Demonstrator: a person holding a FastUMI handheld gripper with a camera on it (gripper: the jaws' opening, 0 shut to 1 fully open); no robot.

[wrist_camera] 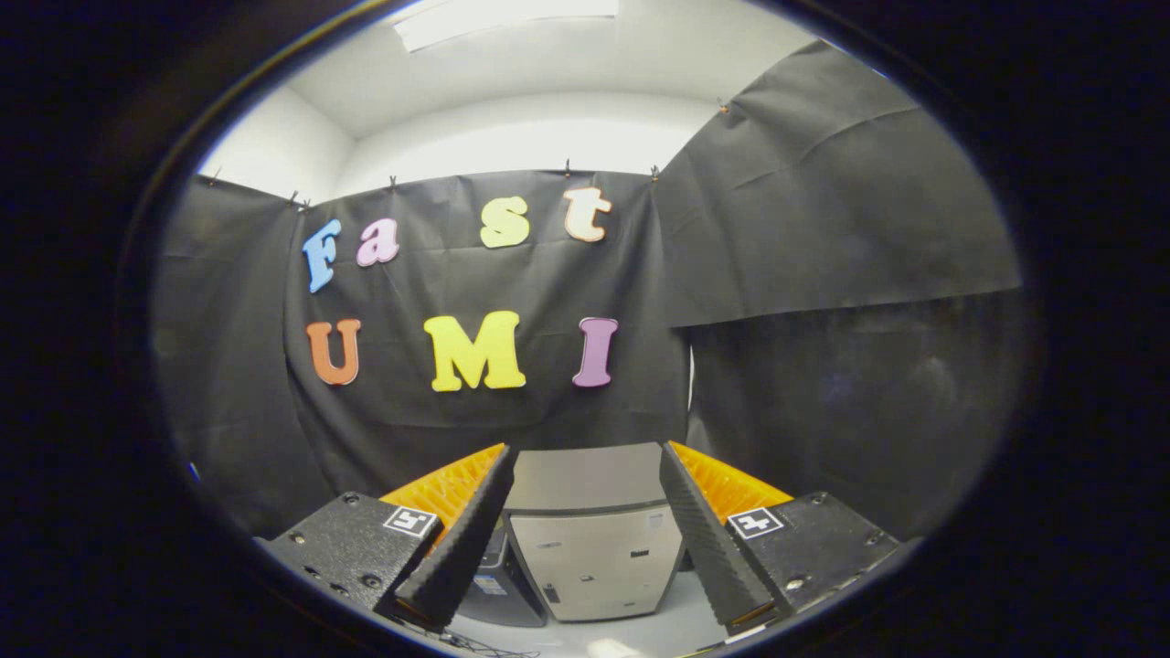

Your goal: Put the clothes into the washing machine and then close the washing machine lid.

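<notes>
Entry: gripper (585,457). Held high and level, looking forward over the work area toward the booth's black cloth wall (804,256). Fingers spread wide apart, released, nothing between them and nothing pressed by either. The raised, open pose suits a pause or a passage between moves rather than a grasp, since no cloth lies within reach of the fingers.

Entry: washing machine (594,539). A pale box standing between and beyond the fingers, low down, against the black cloth. Its flat top panel looks level and unbroken, which reads as the lid lying down; the near front face carries small marks too small to make out. The drum is hidden.

Entry: clothes. None can be made out around the machine or at the fingers. Whether any lie inside the machine cannot be told.

Entry: dark box (501,580). Just beside the machine, partly behind one finger; purpose unclear.

Judgement: a lowered lid and an empty claw fit either clothes waiting elsewhere or clothes shut inside.
</notes>
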